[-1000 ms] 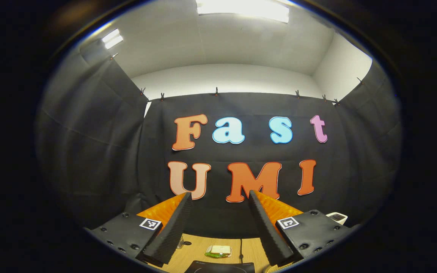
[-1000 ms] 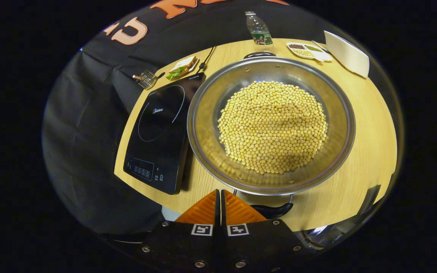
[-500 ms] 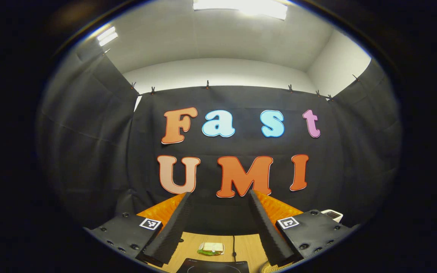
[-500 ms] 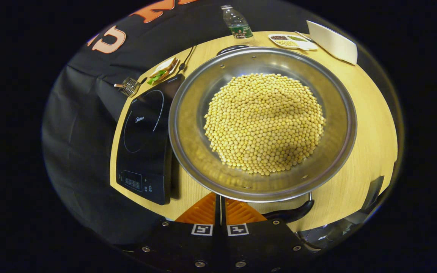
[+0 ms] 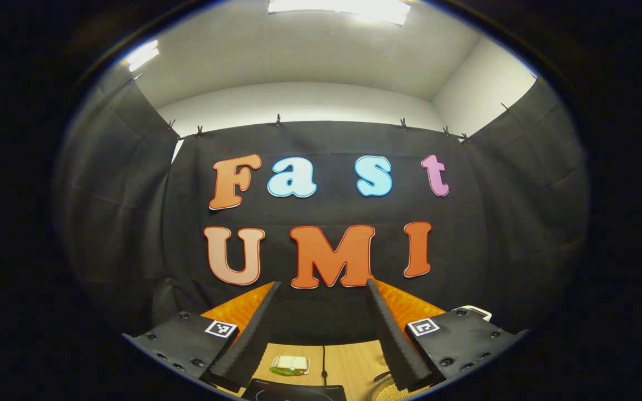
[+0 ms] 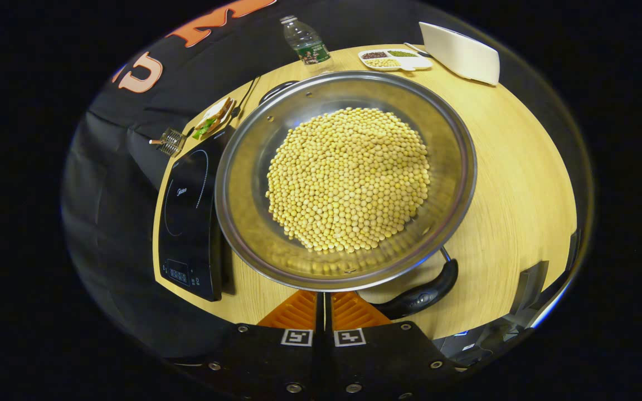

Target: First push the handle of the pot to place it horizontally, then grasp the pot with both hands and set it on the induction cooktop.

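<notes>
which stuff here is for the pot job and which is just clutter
For the job: pot of beans, its handle, cooktop, right gripper, left gripper.

Lying about: bottle, sandwich, divided dish, white box.

Light comes from above: in the left gripper view a ceiling panel [image 5: 339,6] burns out to pure white at the top edge, with a second panel [image 5: 142,53] glaring at upper left. The white walls are evenly lit, while the black cloth soaks up light and stays dim. In the right gripper view the table [image 6: 516,184] is brightly lit; the pot [image 6: 243,189] carries soft reflections and casts a short shadow by the cooktop [image 6: 187,223]. Fisheye bending curves every edge, and detail softens toward the rim.
</notes>
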